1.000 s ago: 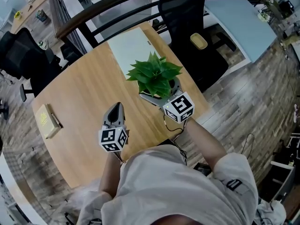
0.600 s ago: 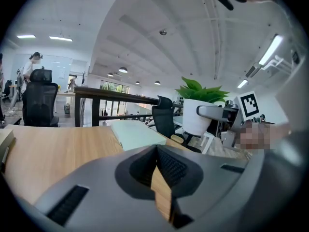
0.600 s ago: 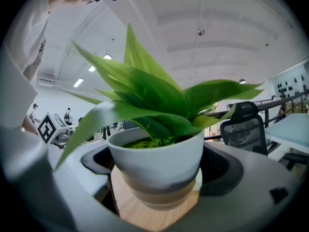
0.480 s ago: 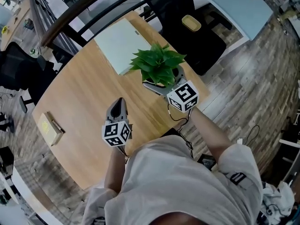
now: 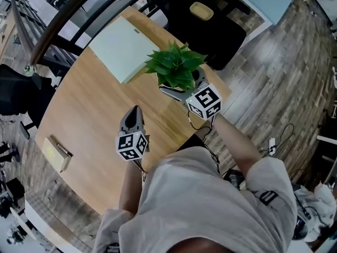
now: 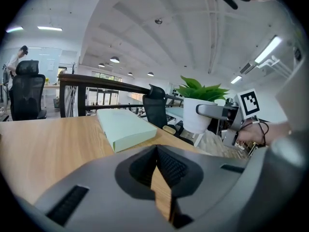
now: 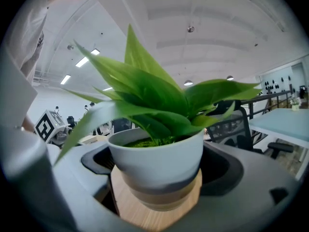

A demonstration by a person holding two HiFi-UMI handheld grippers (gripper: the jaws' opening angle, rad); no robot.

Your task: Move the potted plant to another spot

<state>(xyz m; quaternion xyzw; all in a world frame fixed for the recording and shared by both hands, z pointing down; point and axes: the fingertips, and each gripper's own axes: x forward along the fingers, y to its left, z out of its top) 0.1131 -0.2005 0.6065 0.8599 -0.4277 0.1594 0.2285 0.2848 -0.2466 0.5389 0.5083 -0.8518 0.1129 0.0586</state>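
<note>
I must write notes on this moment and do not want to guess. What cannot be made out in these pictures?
- The pot: the leaves cover it in the head view.
- Under the pot: the right gripper view does not show whether it touches the table.
- The right gripper: its tips lie under the leaves in the head view.
- The flat thing near the table's edge, head view: too small, book or box.

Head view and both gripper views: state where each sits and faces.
Head view: on the person's head, steeply down at the table; torso, forearms, left claw, right claw show.
Left gripper view: on the left claw, across the table toward the potted plant; its shut jaws show.
Right gripper view: on the right claw, facing the potted plant clamped between its jaws.
Shared: all three show the potted plant.
</note>
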